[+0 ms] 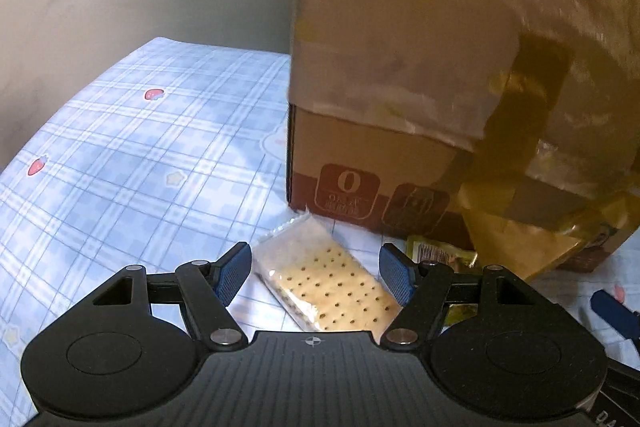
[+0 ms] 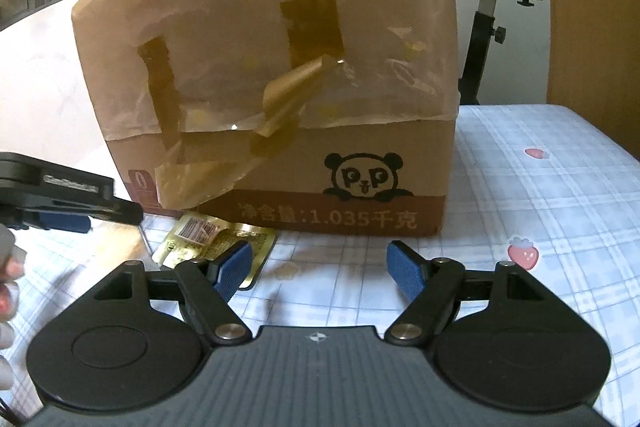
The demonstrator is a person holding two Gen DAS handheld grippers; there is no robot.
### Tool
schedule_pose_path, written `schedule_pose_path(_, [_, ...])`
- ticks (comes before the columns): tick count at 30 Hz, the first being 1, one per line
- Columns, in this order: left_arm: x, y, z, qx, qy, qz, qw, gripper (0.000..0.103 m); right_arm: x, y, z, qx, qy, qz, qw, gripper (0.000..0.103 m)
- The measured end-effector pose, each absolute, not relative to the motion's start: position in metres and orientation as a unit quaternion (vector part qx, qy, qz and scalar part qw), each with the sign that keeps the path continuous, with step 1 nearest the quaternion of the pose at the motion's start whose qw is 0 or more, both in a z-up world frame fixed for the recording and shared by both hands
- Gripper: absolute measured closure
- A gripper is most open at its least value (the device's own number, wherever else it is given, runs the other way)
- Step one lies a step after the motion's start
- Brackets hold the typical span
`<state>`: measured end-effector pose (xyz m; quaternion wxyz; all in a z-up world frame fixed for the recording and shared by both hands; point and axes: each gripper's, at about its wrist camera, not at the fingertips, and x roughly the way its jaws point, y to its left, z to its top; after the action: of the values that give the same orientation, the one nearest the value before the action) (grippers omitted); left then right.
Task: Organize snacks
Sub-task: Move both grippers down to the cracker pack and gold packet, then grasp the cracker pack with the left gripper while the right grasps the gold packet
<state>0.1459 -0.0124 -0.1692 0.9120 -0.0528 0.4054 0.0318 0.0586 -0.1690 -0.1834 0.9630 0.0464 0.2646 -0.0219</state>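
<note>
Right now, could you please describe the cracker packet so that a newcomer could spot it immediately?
Find the big taped cardboard box standing on the blue plaid tablecloth. At the foot of its left corner lies the clear cracker packet, between the open jaws of the left gripper. Unlike the shiny gold wrapper nearby, it is see-through, showing pale crackers dotted with holes.
</note>
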Motion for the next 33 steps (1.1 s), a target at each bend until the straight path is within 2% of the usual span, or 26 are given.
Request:
schedule_pose_path(9, [0.133,-0.013,-0.177,-0.039,0.416,0.009,0.908,0.030,0.057,-0.171,-0.184,0.060,0.263,-0.013,0.963,0.026])
schedule_pose_path(11, [0.125,-0.011,-0.177,-0.030,0.407,-0.006,0.913,0.037,0.058,-0.172,-0.184,0.062,0.264,-0.013,0.962,0.026])
schedule_pose_path(12, [0.119,-0.009,-0.176,-0.028,0.402,-0.017,0.915,0.046,0.058,-0.172,-0.184,0.063,0.265,-0.013,0.962,0.026])
schedule_pose_path(13, [0.115,-0.006,-0.176,-0.024,0.397,-0.027,0.917,0.047,0.057,-0.172,-0.184,0.063,0.265,-0.011,0.962,0.026])
schedule_pose_path(19, [0.097,0.017,-0.181,-0.018,0.385,-0.046,0.922,0.048,0.059,-0.167,-0.184,0.055,0.271,0.000,0.961,0.026])
schedule_pose_path(33, [0.081,0.034,-0.187,-0.064,0.359,-0.070,0.928,0.048,0.080,-0.122,-0.181,-0.058,0.319,0.083,0.942,0.026])
